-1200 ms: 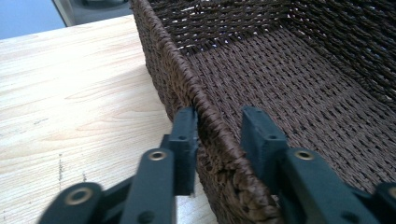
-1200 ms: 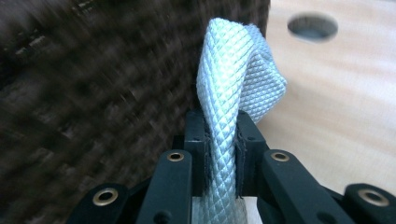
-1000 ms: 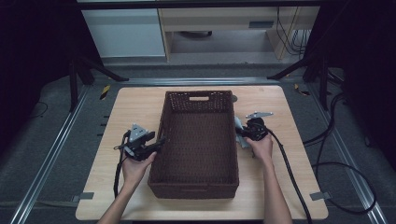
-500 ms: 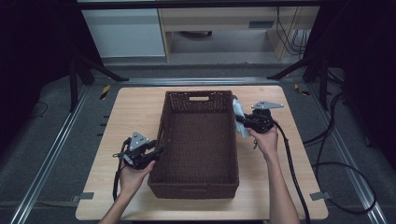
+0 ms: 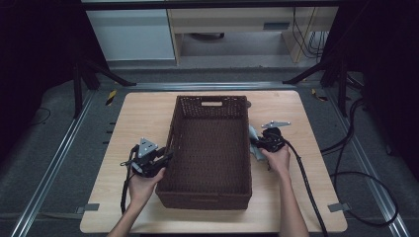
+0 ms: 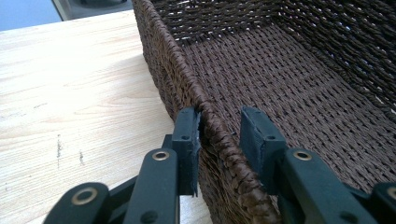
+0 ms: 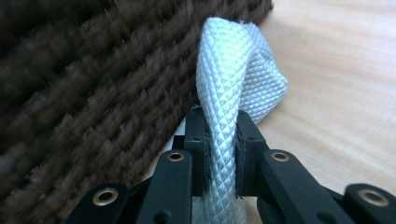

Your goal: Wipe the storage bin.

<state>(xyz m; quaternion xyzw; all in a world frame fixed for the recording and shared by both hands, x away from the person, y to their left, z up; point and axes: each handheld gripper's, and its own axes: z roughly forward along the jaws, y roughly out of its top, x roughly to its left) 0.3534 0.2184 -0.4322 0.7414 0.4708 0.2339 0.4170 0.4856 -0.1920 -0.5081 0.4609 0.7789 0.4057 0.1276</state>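
left tongs (image 6: 219, 135) just closing astride basket (image 5: 210, 148) rim at 9 o'clock, not yet clamped | right tongs (image 7: 219, 140) clamped on white cloth (image 7: 233, 93), shifted to 3 o'clock | basket next steadied

Wooden table (image 5: 138, 118) — wicker basket (image 5: 210, 190) atop

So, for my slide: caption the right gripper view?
Right gripper shut on a white cloth beside the wicker basket.

basket (image 5: 210, 148): dark brown weave | cloth (image 7: 233, 93): white, perhaps greyish, diamond-textured | table (image 5: 138, 113): light wood
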